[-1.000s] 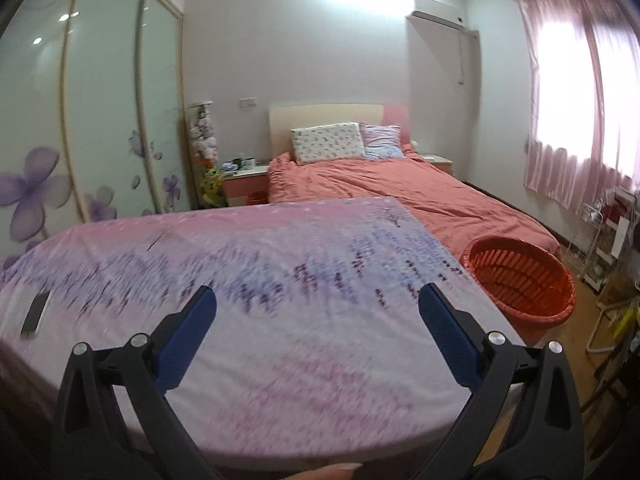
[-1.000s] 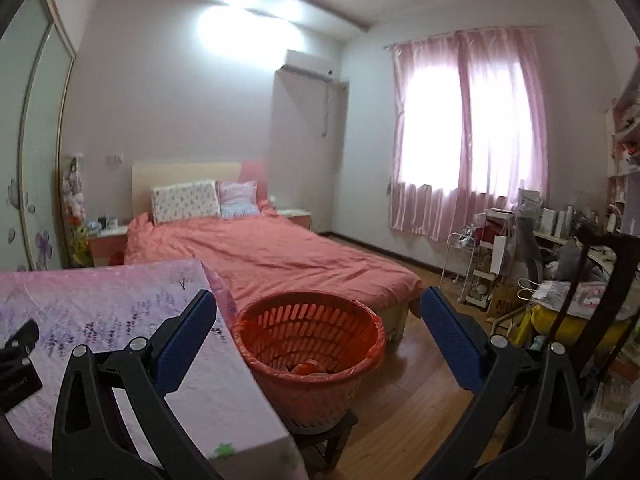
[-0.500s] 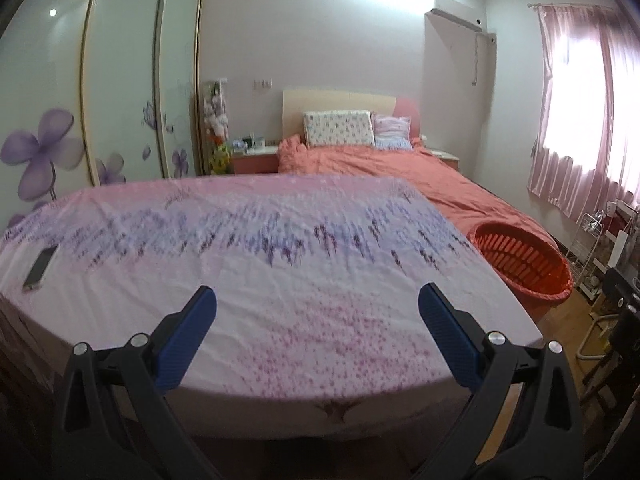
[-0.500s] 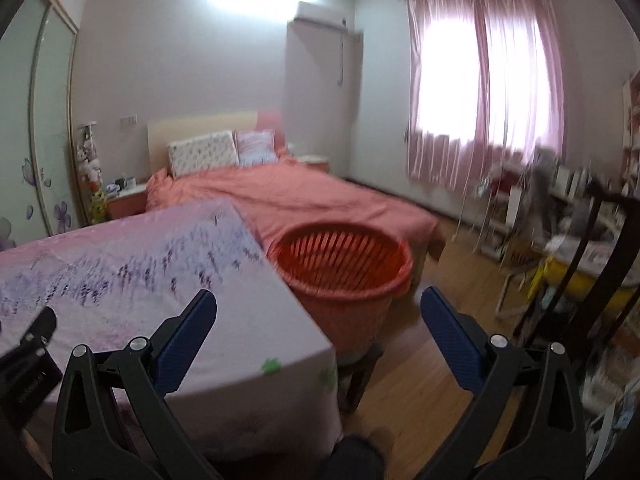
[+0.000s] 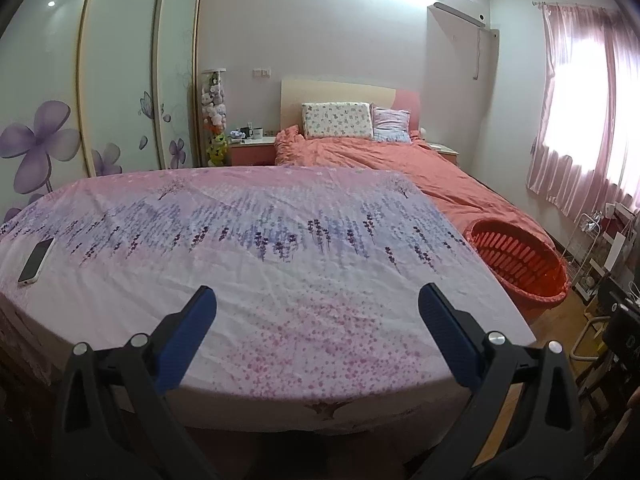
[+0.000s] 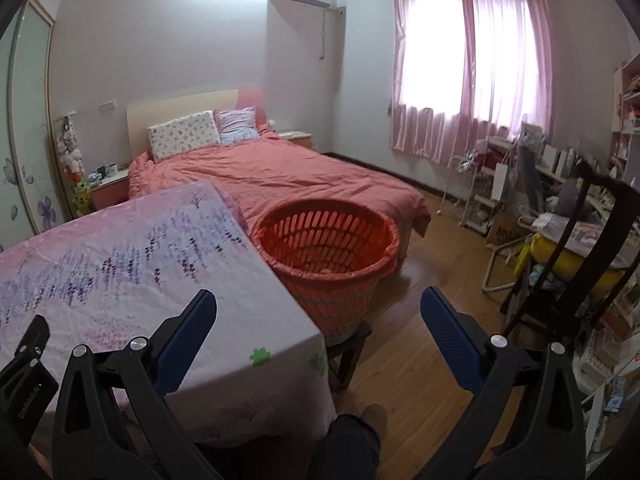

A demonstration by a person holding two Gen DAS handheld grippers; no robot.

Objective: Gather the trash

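An orange slatted basket (image 6: 326, 240) stands on a low stool beside the right edge of a table covered with a pink and purple flowered cloth (image 5: 256, 248); the same basket (image 5: 520, 260) shows at the right of the left wrist view. My left gripper (image 5: 314, 308) is open above the near part of the cloth, nothing between its blue pads. Near the table's right corner my right gripper (image 6: 318, 312) is open too, in front of the basket. No loose trash shows on the cloth.
A phone (image 5: 36, 260) lies at the cloth's left edge. Behind the table is a bed (image 6: 280, 176) with an orange cover. At the right stand a dark wooden chair (image 6: 580, 264) and cluttered shelves. A person's leg and foot (image 6: 360, 424) are on the wooden floor.
Both grippers have drawn back and lifted from the table; the views steadied. In the right wrist view the basket shifted from left toward centre. Both stayed open.
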